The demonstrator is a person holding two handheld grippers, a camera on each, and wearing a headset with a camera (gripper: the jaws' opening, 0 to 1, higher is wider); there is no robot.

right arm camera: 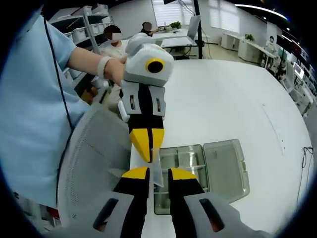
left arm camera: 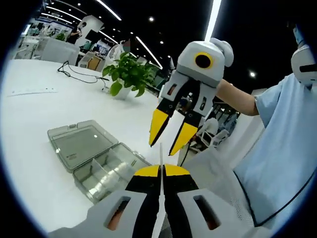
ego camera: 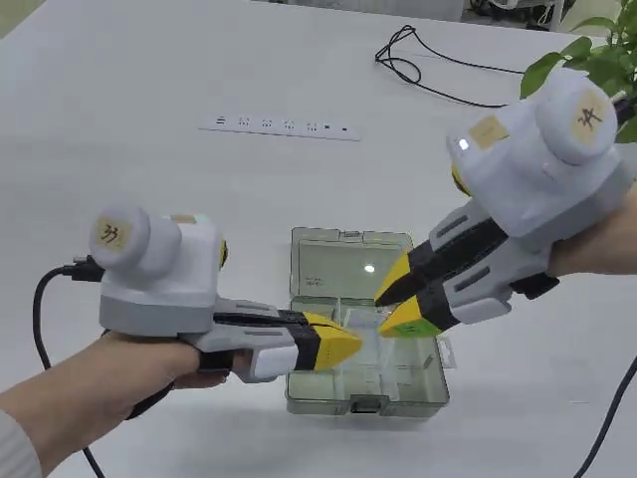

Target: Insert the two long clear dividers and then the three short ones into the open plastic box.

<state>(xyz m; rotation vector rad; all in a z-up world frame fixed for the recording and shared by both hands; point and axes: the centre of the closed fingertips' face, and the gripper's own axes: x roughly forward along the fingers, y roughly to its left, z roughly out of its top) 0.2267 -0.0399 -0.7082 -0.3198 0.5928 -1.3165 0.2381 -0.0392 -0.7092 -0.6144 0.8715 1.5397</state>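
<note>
While the left gripper (left arm camera: pixel 161 171) was clenched on a clear divider (left arm camera: pixel 161 148), seen edge-on as a thin pale line between its yellow tips, the right gripper (ego camera: pixel 380 315) faced it with jaws parted to either side of the sheet's free end, not closed on it as far as I could judge. Both hung just above the open plastic box (ego camera: pixel 318 400), which sat mid-bench toward the person's side, its lid (ego camera: pixel 348 254) folded flat toward the far edge. Partition lines showed inside; how many dividers were seated I could not tell. The divider looked light, thin and stiff, smooth enough to slip and likely to crack under a hard squeeze, so it was best pinched flat on its faces near an end, leaving the lower edge free for the slots. A power strip (ego camera: pixel 284 126) lay farther back, with a cable (ego camera: pixel 418 65) and a plant (ego camera: pixel 597 55) toward the far right corner.
</note>
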